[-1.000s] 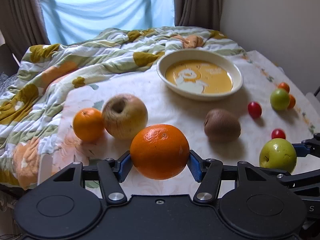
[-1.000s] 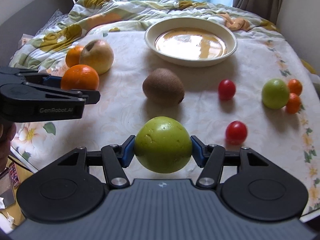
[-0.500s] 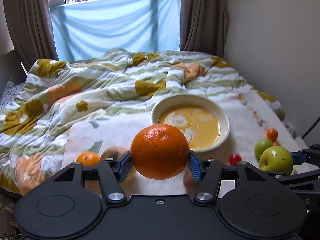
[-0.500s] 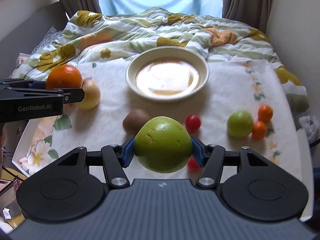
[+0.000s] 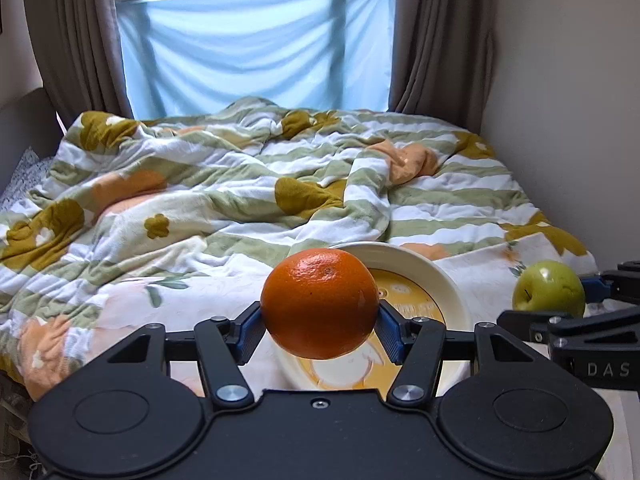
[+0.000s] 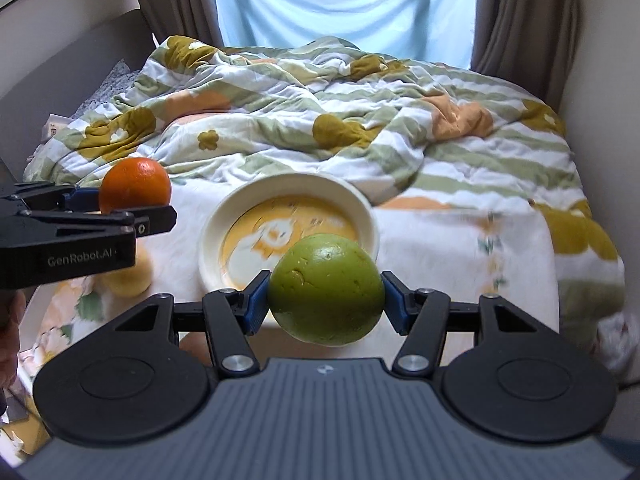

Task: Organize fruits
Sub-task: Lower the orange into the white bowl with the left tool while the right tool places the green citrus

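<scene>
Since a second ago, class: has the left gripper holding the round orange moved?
Yes. The left gripper with the round orange has risen and gone forward toward the cream bowl.

Soft window (image 5: 256,40) daylight; fisheye-bent edges; right view's tabletop perhaps motion-blurred.

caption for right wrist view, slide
Right gripper carries a green apple above the bowl; left gripper holds an orange.

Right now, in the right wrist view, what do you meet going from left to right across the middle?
Left claw holding the orange → yellowish apple below it → cream bowl → green apple in the right claw → striped floral quilt.
</scene>
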`<state>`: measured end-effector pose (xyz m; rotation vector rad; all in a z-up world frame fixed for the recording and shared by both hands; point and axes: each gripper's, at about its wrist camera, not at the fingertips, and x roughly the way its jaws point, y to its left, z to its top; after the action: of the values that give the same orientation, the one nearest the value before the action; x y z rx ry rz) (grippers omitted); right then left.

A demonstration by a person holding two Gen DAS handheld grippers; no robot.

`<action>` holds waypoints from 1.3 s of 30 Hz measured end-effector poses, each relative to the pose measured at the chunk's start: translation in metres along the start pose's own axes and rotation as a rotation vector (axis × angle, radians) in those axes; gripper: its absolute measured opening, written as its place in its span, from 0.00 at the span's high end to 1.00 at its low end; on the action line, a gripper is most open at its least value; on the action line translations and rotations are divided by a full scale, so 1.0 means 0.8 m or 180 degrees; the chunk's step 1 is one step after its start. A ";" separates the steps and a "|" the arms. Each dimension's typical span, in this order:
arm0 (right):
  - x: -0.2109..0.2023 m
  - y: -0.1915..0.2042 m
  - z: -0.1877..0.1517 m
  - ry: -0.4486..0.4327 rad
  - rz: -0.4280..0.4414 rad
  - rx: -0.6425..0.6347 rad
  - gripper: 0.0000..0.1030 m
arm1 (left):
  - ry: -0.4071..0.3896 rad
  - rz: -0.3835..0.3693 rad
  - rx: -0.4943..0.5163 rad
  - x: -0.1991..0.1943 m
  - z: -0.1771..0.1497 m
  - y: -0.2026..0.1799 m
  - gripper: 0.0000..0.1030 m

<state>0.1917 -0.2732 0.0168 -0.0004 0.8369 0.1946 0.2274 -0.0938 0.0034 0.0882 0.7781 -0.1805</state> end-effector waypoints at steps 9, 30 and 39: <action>0.087 -0.047 0.044 0.0082 0.0123 -0.0089 0.29 | 0.0228 -0.0019 -0.0029 0.108 0.011 -0.017 0.39; 0.127 -0.085 0.054 0.0138 0.0176 0.0042 0.29 | 0.0256 -0.0162 0.0105 0.151 0.015 -0.025 0.00; 0.122 -0.070 0.056 0.0119 0.0325 -0.0157 0.29 | 0.0326 -0.0003 0.0007 0.095 0.000 -0.003 0.00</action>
<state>0.2980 -0.3078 -0.0299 -0.0076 0.8701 0.3120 0.2802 -0.1058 -0.0504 0.0998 0.8801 -0.1789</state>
